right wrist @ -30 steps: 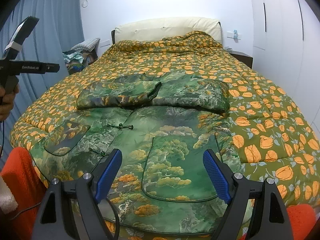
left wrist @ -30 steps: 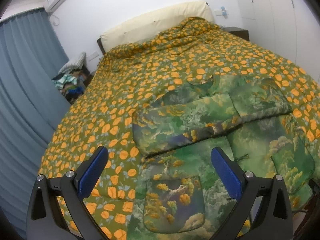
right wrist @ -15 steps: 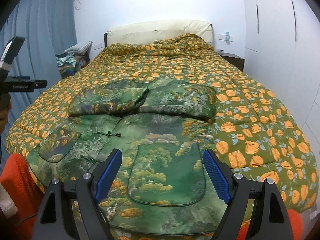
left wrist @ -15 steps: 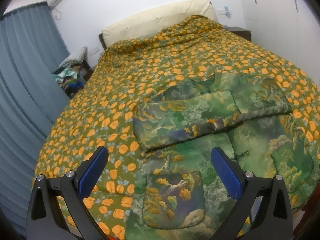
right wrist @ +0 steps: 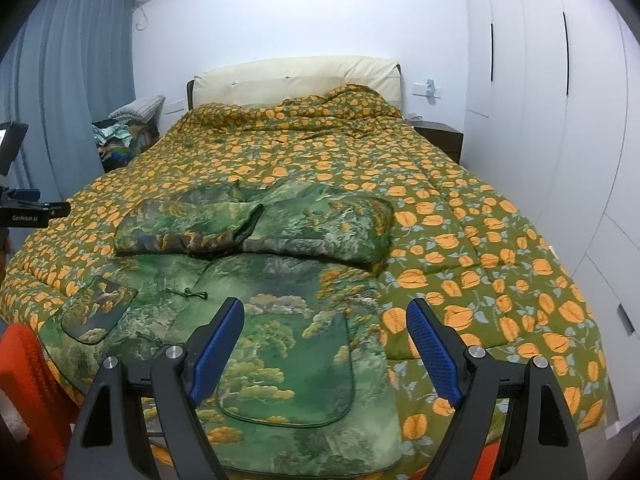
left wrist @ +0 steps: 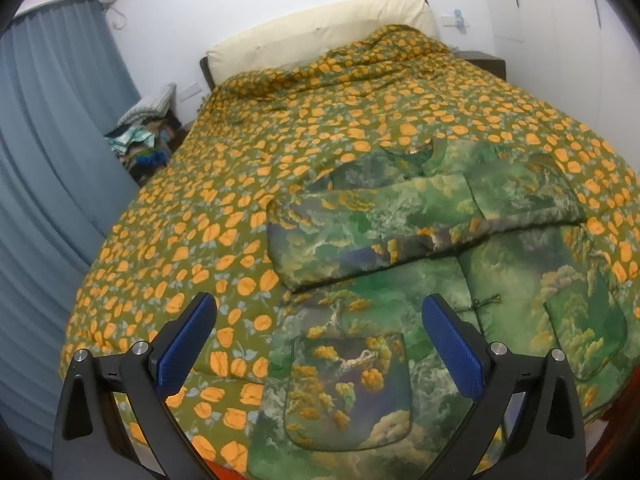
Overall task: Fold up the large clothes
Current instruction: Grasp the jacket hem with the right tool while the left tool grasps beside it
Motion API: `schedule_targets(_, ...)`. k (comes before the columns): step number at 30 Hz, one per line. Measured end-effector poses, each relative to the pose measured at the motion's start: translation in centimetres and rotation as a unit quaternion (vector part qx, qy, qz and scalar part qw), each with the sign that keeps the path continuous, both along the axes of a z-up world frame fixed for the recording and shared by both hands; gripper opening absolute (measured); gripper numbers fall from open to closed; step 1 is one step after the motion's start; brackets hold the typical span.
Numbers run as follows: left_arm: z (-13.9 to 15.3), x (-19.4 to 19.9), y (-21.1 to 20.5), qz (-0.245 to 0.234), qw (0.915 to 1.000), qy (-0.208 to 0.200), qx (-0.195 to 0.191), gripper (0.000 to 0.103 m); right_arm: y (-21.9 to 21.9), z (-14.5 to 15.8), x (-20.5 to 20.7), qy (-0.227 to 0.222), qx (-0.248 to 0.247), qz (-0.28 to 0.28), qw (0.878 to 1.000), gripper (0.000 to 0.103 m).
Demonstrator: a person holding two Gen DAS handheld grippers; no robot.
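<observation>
I see the green landscape-print jacket [right wrist: 256, 304] lying flat on the bed [right wrist: 480, 240], near its foot. Its long axis runs along the bed, collar toward the headboard [right wrist: 296, 80] and hem toward me, with both sleeves folded across the chest. My left gripper [left wrist: 318, 344] and right gripper [right wrist: 325, 346] hover above the hem, jaws spread wide, holding nothing.

garment: green padded jacket [right wrist: 256, 312], sleeves folded across chest
surface: floral quilt [right wrist: 460, 240]
right gripper [right wrist: 325, 336]: spread wide, empty
</observation>
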State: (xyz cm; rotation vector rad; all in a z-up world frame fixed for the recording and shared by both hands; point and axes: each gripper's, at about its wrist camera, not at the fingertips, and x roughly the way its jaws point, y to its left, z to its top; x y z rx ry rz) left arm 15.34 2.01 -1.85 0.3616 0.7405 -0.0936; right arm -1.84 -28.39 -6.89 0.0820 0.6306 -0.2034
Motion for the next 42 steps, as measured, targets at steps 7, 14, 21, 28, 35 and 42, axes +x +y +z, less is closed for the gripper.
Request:
schedule_targets(7,-5.6,-0.7,5.5,0.026,0.9943,0.1,-0.024,0.102,-2.2,-1.8,-0.8,0.068,0.052,0.001,0.996,0.083)
schedule_targets(14,-12.3,-0.8,11.2,0.067,0.9727,0.212,-0.065,0.102,-3.7,-6.1,-0.6,0.179,0.078,-0.001,0.981,0.083)
schedule_targets(21,-17.5,0.2,11.4,0.049,0.9501,0.3,-0.071,0.102,-5.8,-11.5,2.6,0.259,0.179,0.001,0.949,0.083)
schedule_targets(28,-17.0,-0.9,12.5,0.053,0.9421,0.313,-0.107,0.049,-4.6,-13.4,3.5,0.311,0.18,0.051,0.932,0.069)
schedule_targets(35,-14.1,-1.6,13.7,0.039,0.9443,0.303,-0.123,0.01,-4.6,-10.5,3.2,0.294,0.18,0.07,0.936,0.014)
schedule_targets(42,-10.8,-6.2,14.8,-0.013,0.9358,0.322,-0.142,0.01,-5.1,-7.1,0.2,0.294,0.218,0.084,0.927,0.014)
